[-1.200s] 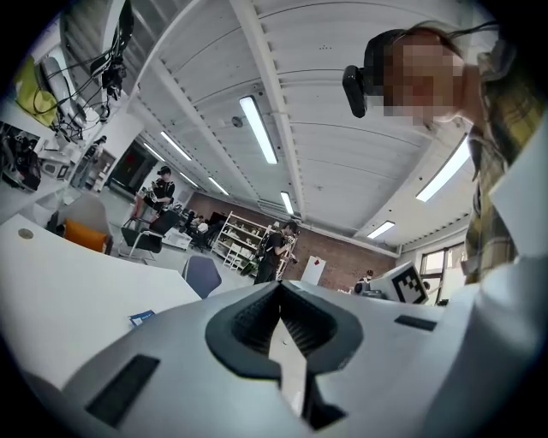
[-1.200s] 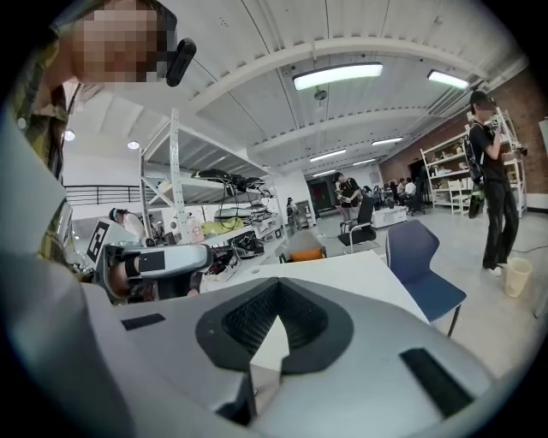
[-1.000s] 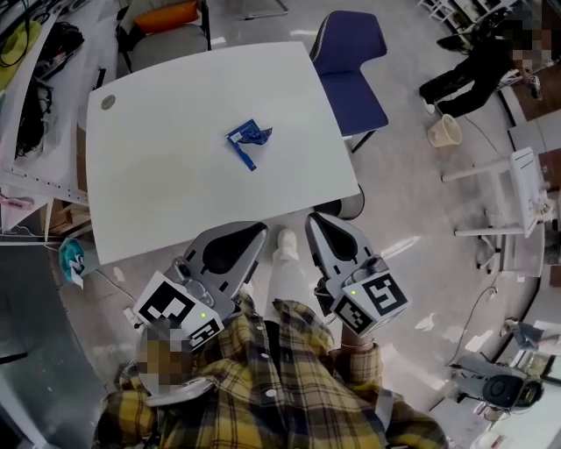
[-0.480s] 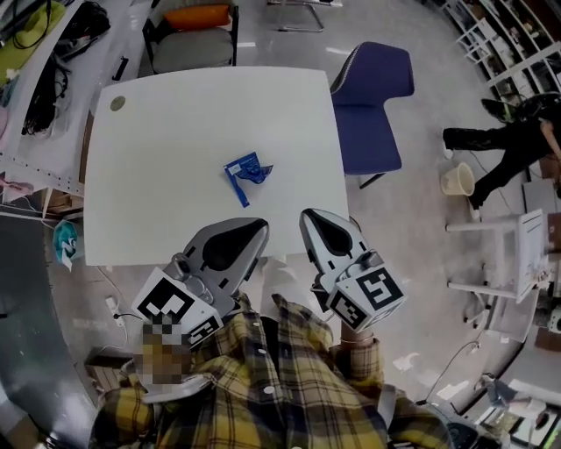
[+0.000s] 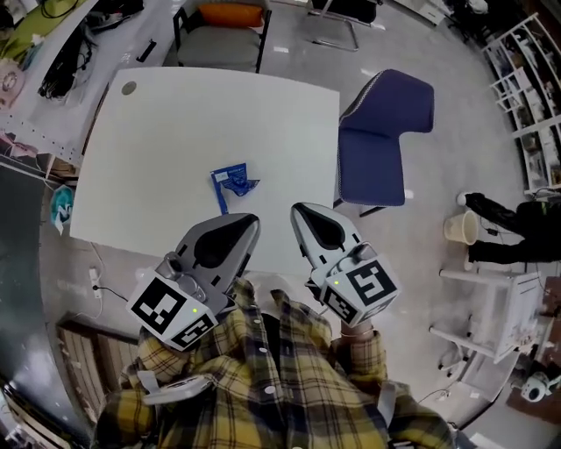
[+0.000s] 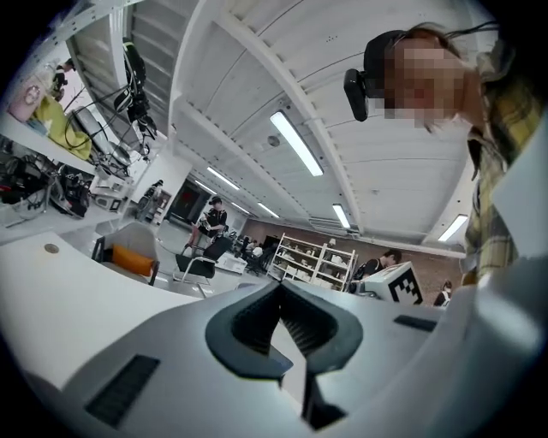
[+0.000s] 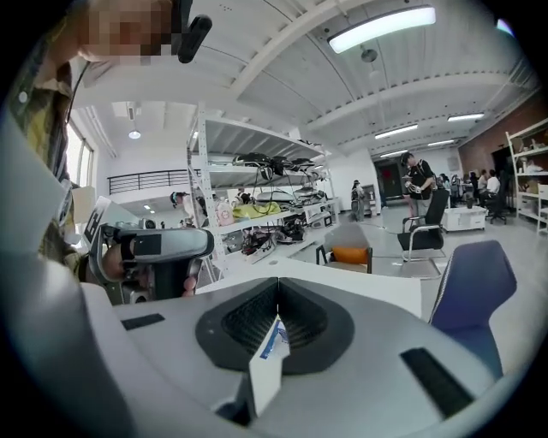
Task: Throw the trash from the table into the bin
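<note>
A crumpled blue wrapper lies on the white table, a little nearer its front edge than its middle. Both grippers hover over that front edge, close to my body. My left gripper points at the table just short of the wrapper, jaws together and holding nothing. My right gripper is beside it on the right, also shut and holding nothing. In the right gripper view the wrapper shows through the slot behind the closed right gripper. In the left gripper view the left gripper has its tips meeting.
A blue chair stands at the table's right side and a chair with an orange cushion at its far side. A beige bin sits on the floor to the right, beside a person in dark clothes. Cluttered benches line the left.
Both grippers have swung sideways along the table's front edge with me. The wrapper now lies closer in front of them. The jaws have stayed shut.
</note>
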{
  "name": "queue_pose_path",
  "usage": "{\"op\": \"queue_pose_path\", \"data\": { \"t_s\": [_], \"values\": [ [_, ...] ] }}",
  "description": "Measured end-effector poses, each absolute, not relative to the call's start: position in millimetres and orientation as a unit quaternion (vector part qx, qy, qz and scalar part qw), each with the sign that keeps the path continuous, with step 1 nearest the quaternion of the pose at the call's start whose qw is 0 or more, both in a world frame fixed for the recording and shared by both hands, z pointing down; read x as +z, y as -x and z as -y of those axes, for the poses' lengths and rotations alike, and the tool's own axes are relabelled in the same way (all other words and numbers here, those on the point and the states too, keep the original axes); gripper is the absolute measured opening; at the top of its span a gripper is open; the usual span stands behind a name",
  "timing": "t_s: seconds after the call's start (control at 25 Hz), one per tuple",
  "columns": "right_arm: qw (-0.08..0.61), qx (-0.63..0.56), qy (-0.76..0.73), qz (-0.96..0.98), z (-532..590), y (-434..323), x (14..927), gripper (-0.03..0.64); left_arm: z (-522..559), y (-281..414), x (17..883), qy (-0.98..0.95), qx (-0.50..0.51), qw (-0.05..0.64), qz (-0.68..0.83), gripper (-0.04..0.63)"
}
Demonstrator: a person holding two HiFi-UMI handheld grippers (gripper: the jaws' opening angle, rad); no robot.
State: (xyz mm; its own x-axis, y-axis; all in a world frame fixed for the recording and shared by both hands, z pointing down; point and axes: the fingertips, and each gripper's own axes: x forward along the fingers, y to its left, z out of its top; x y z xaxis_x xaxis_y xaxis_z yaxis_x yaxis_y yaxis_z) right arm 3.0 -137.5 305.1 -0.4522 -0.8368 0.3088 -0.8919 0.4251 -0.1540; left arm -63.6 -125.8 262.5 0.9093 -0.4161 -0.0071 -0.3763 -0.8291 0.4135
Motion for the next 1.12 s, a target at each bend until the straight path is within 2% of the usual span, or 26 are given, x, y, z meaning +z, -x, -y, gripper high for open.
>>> {"op": "queue_pose_path", "data": {
  "t_s": [0.24, 0.56, 1.12],
  "values": [
    [0.130, 0.162, -0.479, 0.853, 150.0, 0.5, 334.3, -0.002, 133.5, 69.7, 274.7, -0.944, -0.045, 0.220, 0.242, 0.009],
    [0.143, 0.185, -0.468, 0.852, 167.3, 14.1, 355.6, -0.002, 151.0, 82.1, 277.7, -0.940, -0.047, 0.226, 0.253, 0.009],
    [0.239, 0.212, -0.400, 0.859, 187.1, 49.4, 433.2, 0.005, 175.4, 130.1, 292.8, -0.927, -0.049, 0.235, 0.288, 0.009]
  ]
}}
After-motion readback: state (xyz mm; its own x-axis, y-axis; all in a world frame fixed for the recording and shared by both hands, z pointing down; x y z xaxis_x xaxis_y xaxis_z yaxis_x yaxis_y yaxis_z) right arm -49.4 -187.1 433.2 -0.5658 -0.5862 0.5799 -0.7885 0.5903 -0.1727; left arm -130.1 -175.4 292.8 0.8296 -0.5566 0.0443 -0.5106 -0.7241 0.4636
